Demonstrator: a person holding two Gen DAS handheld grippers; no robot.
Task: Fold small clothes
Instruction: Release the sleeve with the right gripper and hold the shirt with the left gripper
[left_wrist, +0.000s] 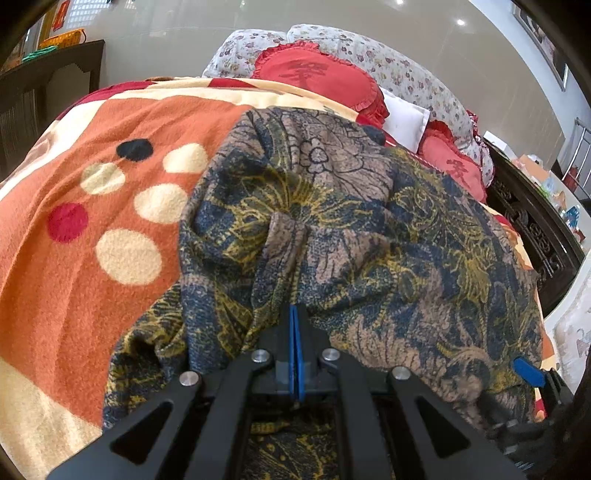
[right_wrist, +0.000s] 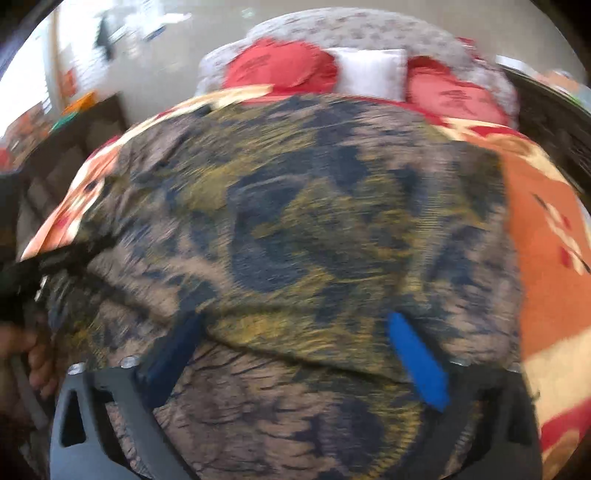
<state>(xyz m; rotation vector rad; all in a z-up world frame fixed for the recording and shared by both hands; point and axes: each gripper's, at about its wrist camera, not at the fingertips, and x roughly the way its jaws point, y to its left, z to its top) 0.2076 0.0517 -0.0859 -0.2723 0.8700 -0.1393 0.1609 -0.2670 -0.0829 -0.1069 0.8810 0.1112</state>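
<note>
Flowery garment (left_wrist: 332, 206) spread on orange blanket (left_wrist: 92, 221), near side of bed. Fold pinched tight in left gripper (left_wrist: 295, 314). Right gripper (right_wrist: 295, 347) spread wide, nothing held. Near right edge best grabbed next, cloth kept flat.

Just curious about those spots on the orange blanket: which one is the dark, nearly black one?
The top-left dot of the cluster on the orange blanket, farthest up the bed. The others are cream, except one red dot lower left.

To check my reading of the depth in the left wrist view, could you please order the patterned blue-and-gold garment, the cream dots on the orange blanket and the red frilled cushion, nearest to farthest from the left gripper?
1. Patterned blue-and-gold garment, pinched in the left gripper.
2. Cream dots, left, on the orange blanket.
3. Red frilled cushion, far end.
</note>
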